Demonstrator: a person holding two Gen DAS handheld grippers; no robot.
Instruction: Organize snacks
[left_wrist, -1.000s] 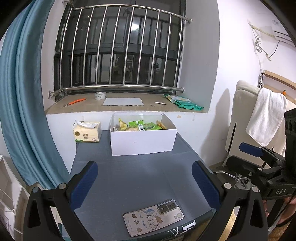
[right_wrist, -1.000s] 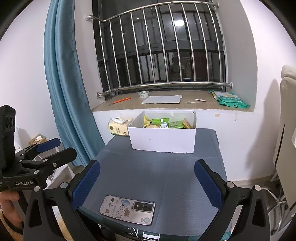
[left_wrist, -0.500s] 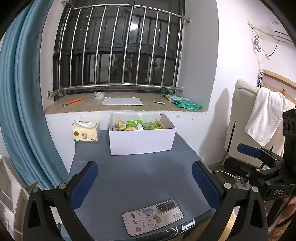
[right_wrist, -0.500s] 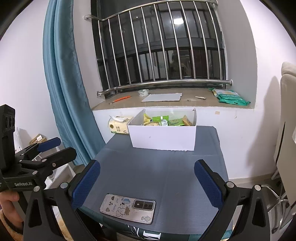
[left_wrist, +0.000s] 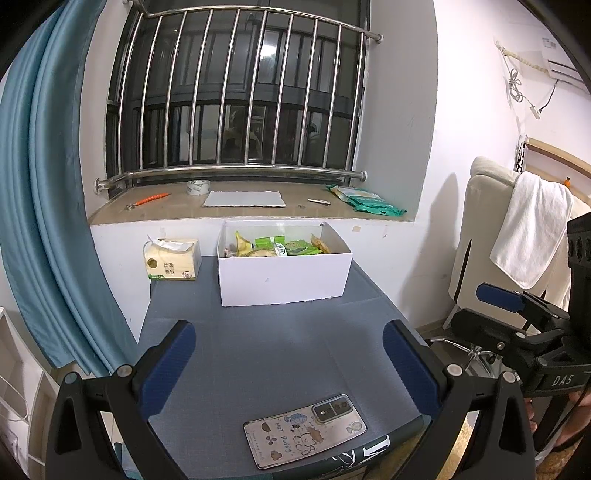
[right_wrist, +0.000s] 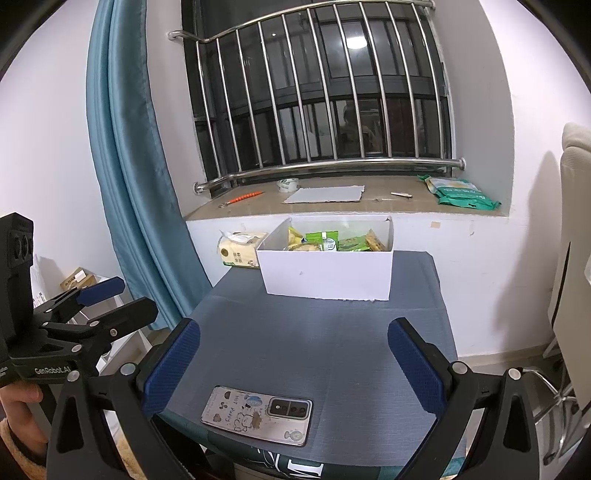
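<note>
Matt white cardboard box (left_wrist: 282, 275) on woven grey cloth (left_wrist: 266, 343); glossy steel window bars (left_wrist: 236, 96).

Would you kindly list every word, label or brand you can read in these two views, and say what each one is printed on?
"DAS": on the right gripper, seen from the left wrist.
"GenRobot.AI": on the left gripper, seen from the right wrist.
"HOT PUPPY": on the phone case.
Tissue pack: Chinese characters, too small to read surely.
Snack packets in the white box and the green bag on the sill: print blurred, unreadable.
</note>
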